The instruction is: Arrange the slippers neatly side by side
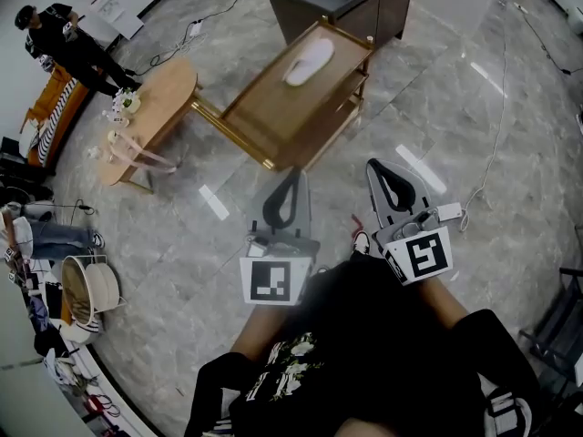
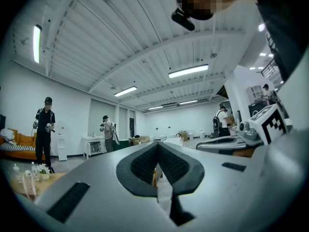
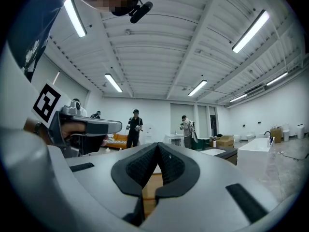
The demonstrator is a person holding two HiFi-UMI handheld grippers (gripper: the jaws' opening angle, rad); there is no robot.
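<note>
Left gripper: jaws pressed together, nothing between them. Right gripper: same, closed and empty. One white slipper lies near the far end of the rimmed rectangular wooden table, well apart from both grippers. An oval wooden table stands near its left corner, on the grey marble floor.

Smooth wood rack; glossy marble-look floor; matt white slipper; pale wood oval table
</note>
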